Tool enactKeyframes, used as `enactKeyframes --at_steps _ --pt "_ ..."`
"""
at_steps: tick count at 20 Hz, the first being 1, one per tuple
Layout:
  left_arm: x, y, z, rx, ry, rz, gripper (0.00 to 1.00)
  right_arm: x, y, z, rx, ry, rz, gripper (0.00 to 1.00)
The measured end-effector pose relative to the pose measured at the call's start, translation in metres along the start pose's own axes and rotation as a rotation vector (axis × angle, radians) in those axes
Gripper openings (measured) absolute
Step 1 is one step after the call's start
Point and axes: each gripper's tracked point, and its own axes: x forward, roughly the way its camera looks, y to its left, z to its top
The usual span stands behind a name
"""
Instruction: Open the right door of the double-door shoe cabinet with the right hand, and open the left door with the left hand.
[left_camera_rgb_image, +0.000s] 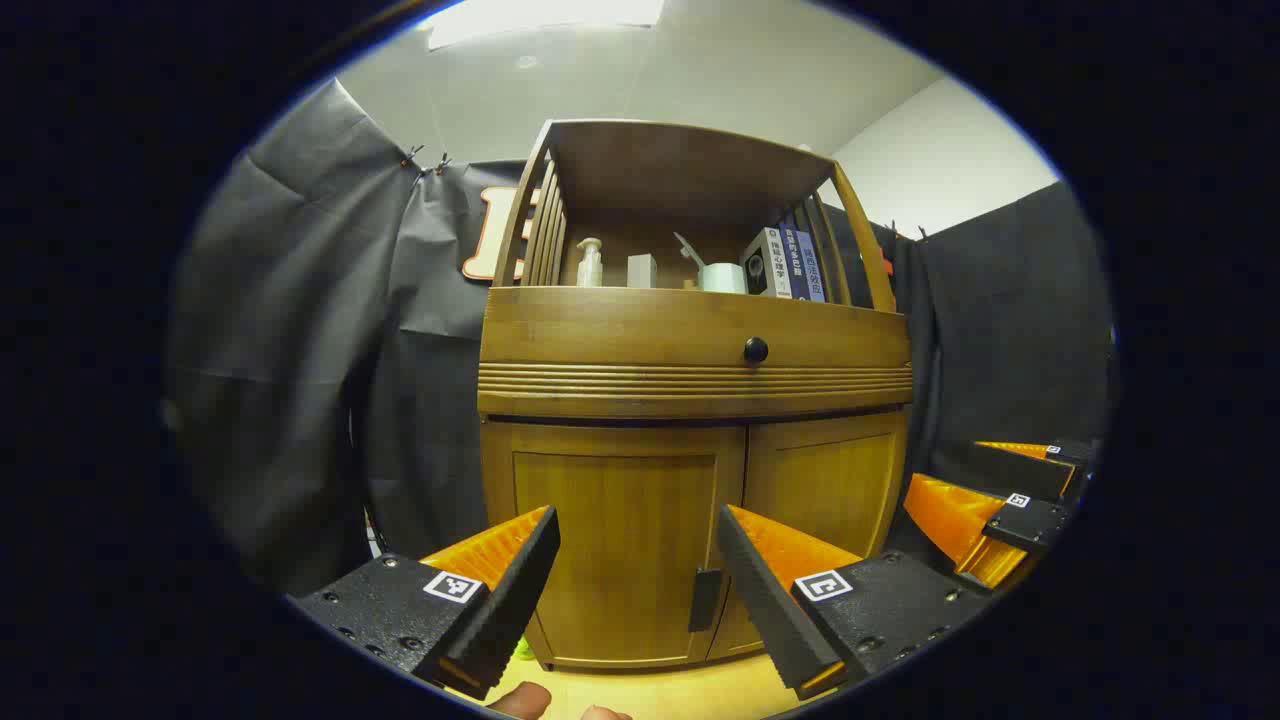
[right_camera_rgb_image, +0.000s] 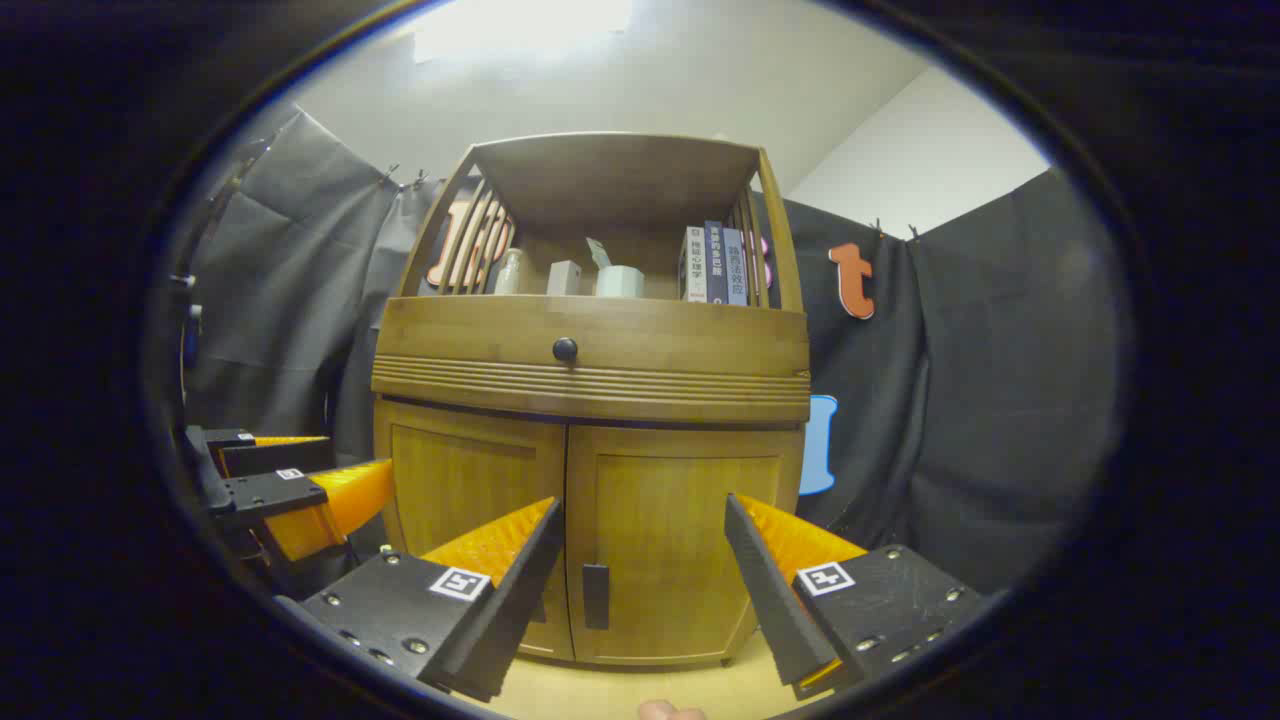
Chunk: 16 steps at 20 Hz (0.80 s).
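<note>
The wooden shoe cabinet stands upright before both grippers, with its two lower doors shut. In the left gripper view the left door (left_camera_rgb_image: 615, 550) carries a dark handle (left_camera_rgb_image: 704, 598) near the centre seam, and the right door (left_camera_rgb_image: 825, 490) lies beyond it. My left gripper (left_camera_rgb_image: 635, 520) is open, short of the left door and apart from it. In the right gripper view my right gripper (right_camera_rgb_image: 642, 505) is open in front of the right door (right_camera_rgb_image: 680, 530), whose dark handle (right_camera_rgb_image: 595, 595) shows between the fingers. The left door (right_camera_rgb_image: 465, 490) is beside it.
A drawer with a black knob (left_camera_rgb_image: 756, 350) sits above the doors. The open shelf on top holds a bottle (left_camera_rgb_image: 589, 262) and books (left_camera_rgb_image: 790, 262). Black cloth hangs on both sides. The right gripper (left_camera_rgb_image: 950, 465) is at the right, the left gripper (right_camera_rgb_image: 358, 452) at the left. Pale floor (left_camera_rgb_image: 650, 690) lies below.
</note>
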Motion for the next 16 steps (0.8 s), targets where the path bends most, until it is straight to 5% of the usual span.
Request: enactKeyframes --at_steps 16 --pt "0.008 0.005 -0.007 0.014 0.022 0.034 0.96 0.02 0.006 -0.025 -0.011 0.117 0.024 0.96"
